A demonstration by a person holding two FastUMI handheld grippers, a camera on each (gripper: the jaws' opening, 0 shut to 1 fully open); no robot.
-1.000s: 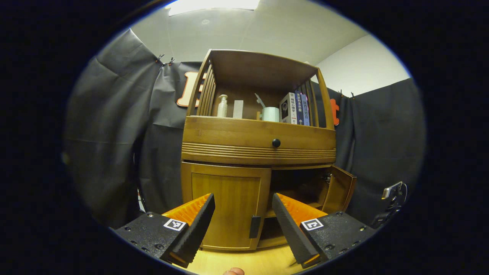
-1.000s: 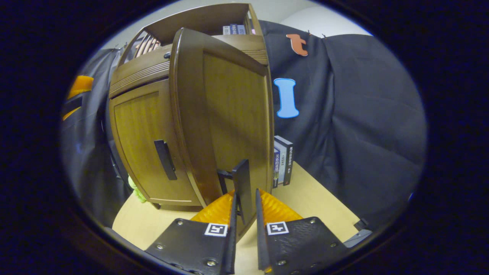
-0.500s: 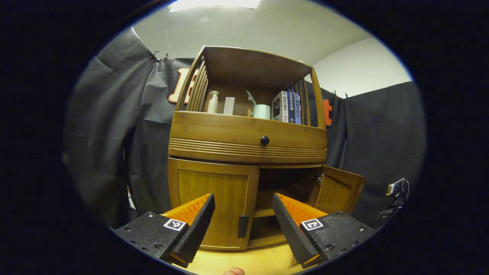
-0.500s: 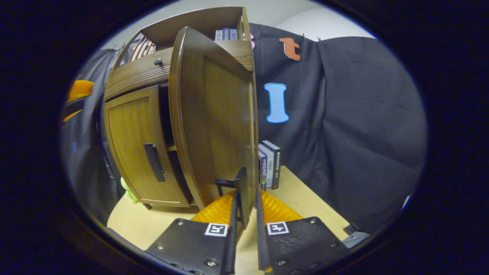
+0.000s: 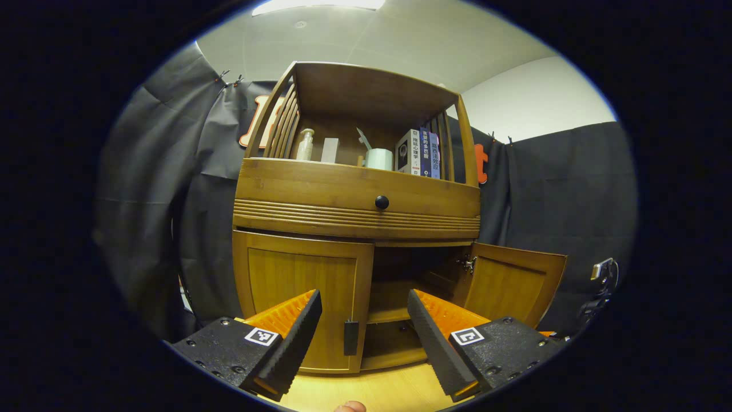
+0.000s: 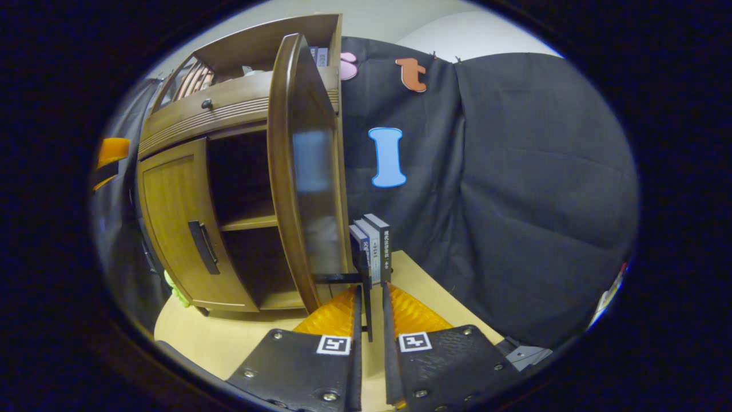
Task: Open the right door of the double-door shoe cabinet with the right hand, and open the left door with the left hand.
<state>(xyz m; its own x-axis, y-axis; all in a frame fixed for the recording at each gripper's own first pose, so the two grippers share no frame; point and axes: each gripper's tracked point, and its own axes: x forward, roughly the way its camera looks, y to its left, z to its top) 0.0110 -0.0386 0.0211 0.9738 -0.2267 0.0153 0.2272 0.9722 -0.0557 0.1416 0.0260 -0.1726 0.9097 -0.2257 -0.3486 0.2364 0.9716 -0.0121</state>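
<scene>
The wooden shoe cabinet [image 5: 354, 212] stands in front of me in the left gripper view. Its left door [image 5: 297, 292] is closed, with a black handle [image 5: 350, 337] at its inner edge. My left gripper [image 5: 363, 295] hangs open just before that handle, touching nothing. The right door [image 5: 509, 283] stands wide open, and dark shelves [image 5: 400, 286] show inside. In the right gripper view the right door [image 6: 300, 171] is seen almost edge-on. My right gripper [image 6: 370, 288] is shut on its black handle [image 6: 368, 309]. There the left door [image 6: 171, 223] and its handle [image 6: 204, 248] lie to the left.
Several books [image 6: 374, 243] stand on the light wooden table [image 6: 229, 337] right behind the open door. The upper shelf holds a pump bottle [image 5: 305, 144], a white cup [image 5: 380, 158] and books [image 5: 422, 153]. A round drawer knob [image 5: 382, 202] sits above the doors. Black cloth [image 6: 514, 200] encloses the booth.
The right door has swung much further open with my right gripper still on its handle. The left gripper has shifted, bringing the left door's handle between its open fingers.
</scene>
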